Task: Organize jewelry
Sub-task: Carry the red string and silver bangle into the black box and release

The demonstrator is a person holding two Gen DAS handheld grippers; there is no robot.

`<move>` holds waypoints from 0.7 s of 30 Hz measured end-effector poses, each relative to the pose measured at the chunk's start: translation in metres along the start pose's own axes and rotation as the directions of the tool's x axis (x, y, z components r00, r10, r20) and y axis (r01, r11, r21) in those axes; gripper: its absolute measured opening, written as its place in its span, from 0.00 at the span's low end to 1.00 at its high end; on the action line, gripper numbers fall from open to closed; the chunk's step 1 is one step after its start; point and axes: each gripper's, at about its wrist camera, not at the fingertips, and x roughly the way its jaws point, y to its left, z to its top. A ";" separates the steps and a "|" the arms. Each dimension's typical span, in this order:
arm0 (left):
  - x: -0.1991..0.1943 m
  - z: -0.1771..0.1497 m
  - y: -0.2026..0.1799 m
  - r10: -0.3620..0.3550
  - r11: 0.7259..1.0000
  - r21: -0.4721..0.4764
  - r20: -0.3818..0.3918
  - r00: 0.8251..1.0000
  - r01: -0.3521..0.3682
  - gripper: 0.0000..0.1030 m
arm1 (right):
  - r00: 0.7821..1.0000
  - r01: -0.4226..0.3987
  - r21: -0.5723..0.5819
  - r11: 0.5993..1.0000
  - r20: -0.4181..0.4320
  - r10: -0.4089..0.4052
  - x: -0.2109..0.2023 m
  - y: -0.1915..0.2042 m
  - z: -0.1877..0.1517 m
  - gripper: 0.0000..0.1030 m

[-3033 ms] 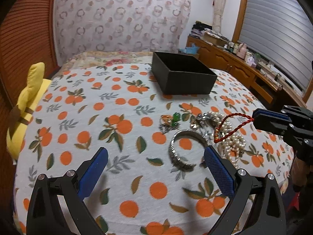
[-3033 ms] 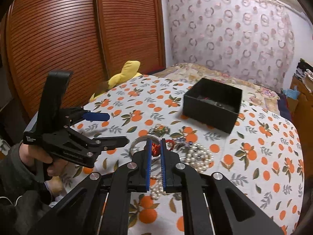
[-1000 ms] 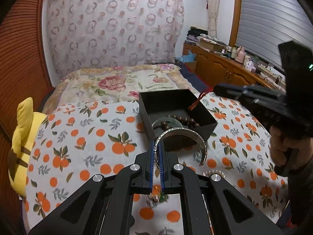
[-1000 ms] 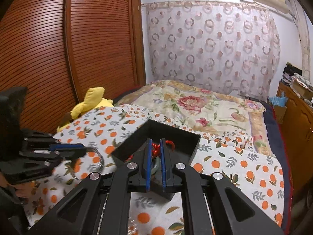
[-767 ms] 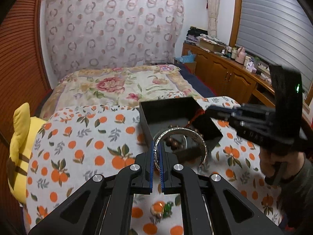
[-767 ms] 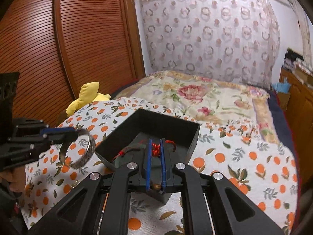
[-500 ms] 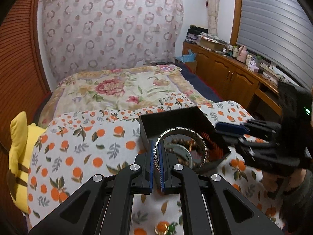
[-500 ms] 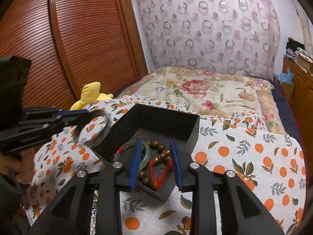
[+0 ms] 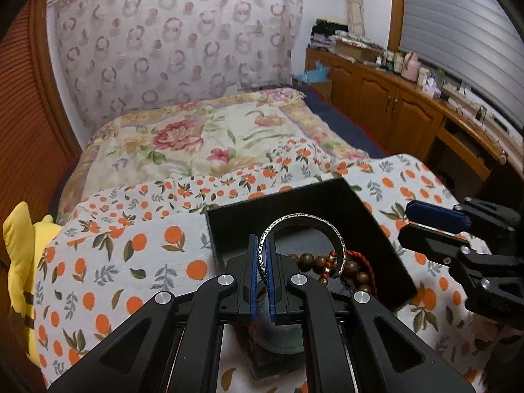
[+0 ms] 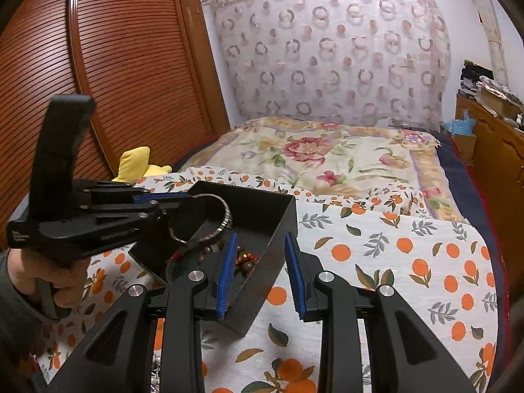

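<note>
Left gripper jaws clenched on the silver bangle, held over the black box; right gripper jaws released just beside the box; lettering on the left gripper unreadable

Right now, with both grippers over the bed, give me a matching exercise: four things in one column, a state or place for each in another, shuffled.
Things:
1. silver metal bangle
2. brown wooden bead bracelet
3. right gripper
4. yellow plush toy

States or places:
A. fingers apart, holding nothing
B. lying inside the black square box
C. at the bed's edge, beside the orange-print cloth
D. clamped between the blue fingers of the left gripper, above the box

Pairs: 1-D, 2-B, 3-A, 4-C
</note>
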 end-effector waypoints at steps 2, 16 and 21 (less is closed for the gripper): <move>0.005 0.000 -0.003 0.008 1.000 0.015 -0.012 1.000 -0.008 0.04 | 1.000 0.005 -0.011 1.000 0.001 -0.005 0.000 0.002 -0.001 0.32; -0.032 -0.010 -0.003 -0.011 1.000 0.009 0.031 0.999 0.011 0.13 | 0.998 0.059 -0.038 0.997 0.008 -0.059 -0.017 0.012 0.006 0.32; -0.066 -0.031 -0.001 -0.024 1.000 0.009 0.060 0.998 0.023 0.14 | 0.997 0.072 -0.064 0.995 0.012 -0.071 -0.040 0.026 0.001 0.32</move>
